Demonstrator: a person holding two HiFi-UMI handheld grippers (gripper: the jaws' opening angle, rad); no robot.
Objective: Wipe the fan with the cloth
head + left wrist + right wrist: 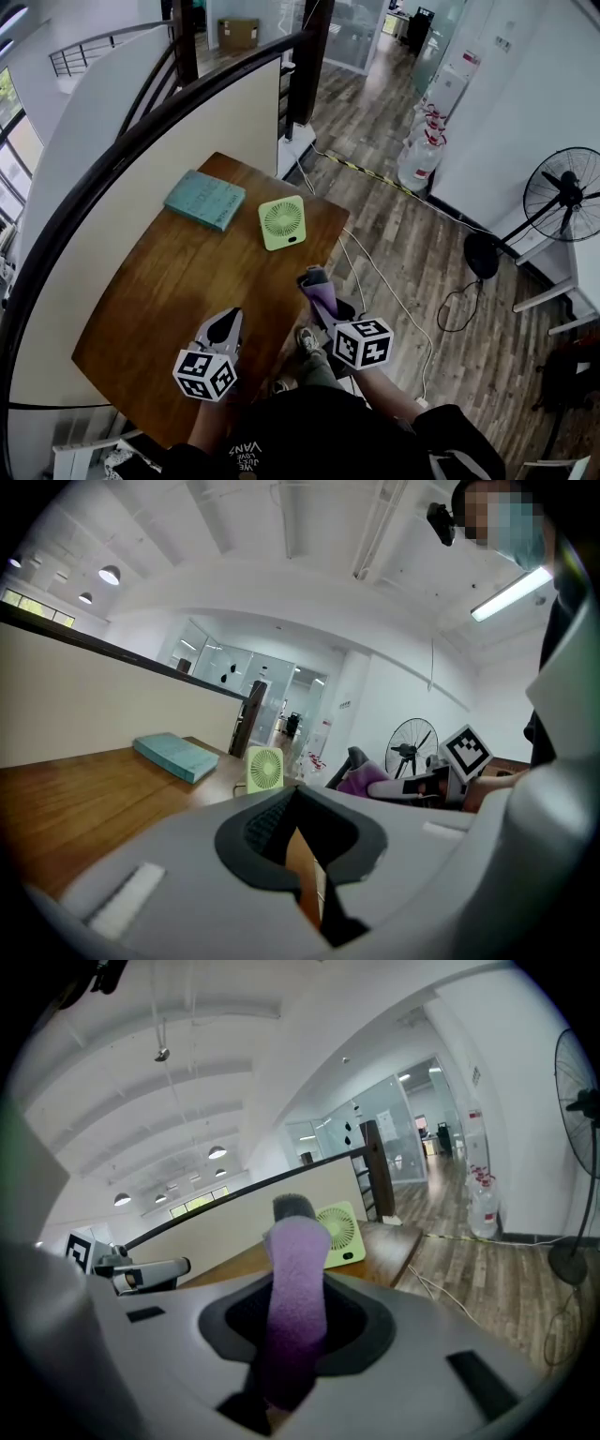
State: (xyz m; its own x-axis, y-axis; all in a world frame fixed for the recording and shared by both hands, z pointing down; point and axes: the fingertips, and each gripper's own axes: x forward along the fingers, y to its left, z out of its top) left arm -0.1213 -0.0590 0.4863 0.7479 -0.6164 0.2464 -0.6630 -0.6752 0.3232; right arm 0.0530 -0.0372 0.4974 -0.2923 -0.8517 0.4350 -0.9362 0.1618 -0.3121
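Note:
A small light-green square fan (pixel 282 222) lies flat on the brown wooden table (pixel 169 291), near its far right edge. It shows upright-looking in the left gripper view (pixel 265 769) and just behind the cloth in the right gripper view (pixel 341 1231). My right gripper (pixel 315 281) hovers at the table's right edge, nearer me than the fan, shut on a purple cloth (pixel 295 1297) that sticks out past its jaws. My left gripper (pixel 225 323) sits over the table's near part, jaws together with nothing between them.
A teal book (pixel 204 199) lies left of the fan on the table. A dark railing and a cream wall panel (pixel 112 187) run along the table's left side. A white cable (pixel 375 281) trails on the wood floor, and a black standing fan (pixel 562 197) is far right.

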